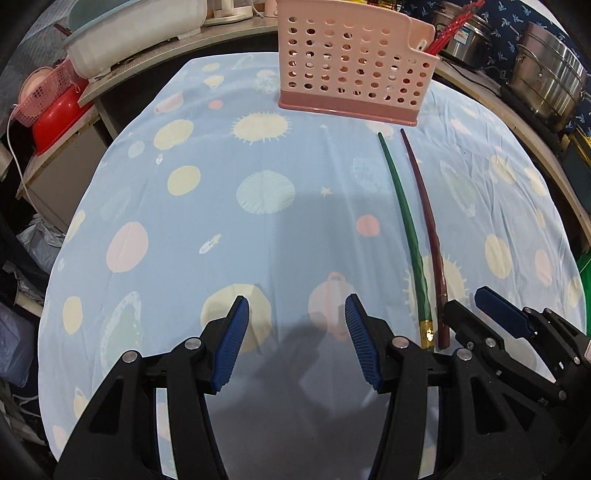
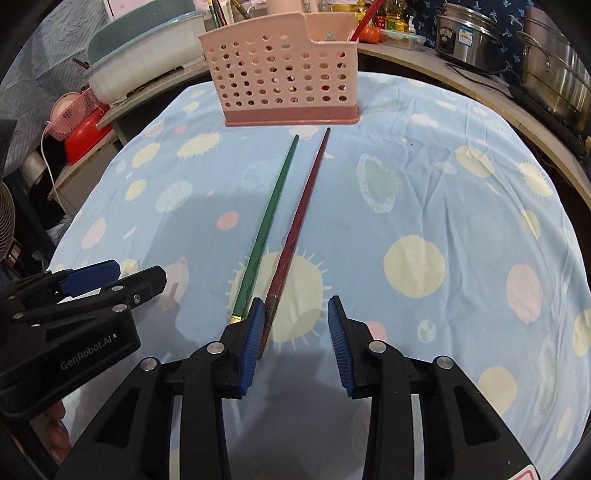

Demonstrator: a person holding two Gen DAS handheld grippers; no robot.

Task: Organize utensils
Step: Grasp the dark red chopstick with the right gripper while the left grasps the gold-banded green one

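A green chopstick (image 1: 402,218) (image 2: 266,229) and a dark red chopstick (image 1: 424,218) (image 2: 301,218) lie side by side on the blue patterned tablecloth (image 1: 221,206), tips pointing at a pink perforated utensil holder (image 1: 351,62) (image 2: 284,70) at the far end. My left gripper (image 1: 295,325) is open and empty, left of the chopsticks' thick ends. My right gripper (image 2: 296,325) is open, low at the thick ends; its left finger sits next to the dark red chopstick. Each gripper shows in the other's view, the right in the left wrist view (image 1: 476,310) and the left in the right wrist view (image 2: 122,277).
Red chopsticks (image 1: 454,26) stand in the holder. Steel pots (image 1: 546,81) (image 2: 554,70) sit on the counter at the right. A white and blue basin (image 1: 136,33) (image 2: 144,62) and a red bowl (image 1: 59,122) are at the left, beyond the table edge.
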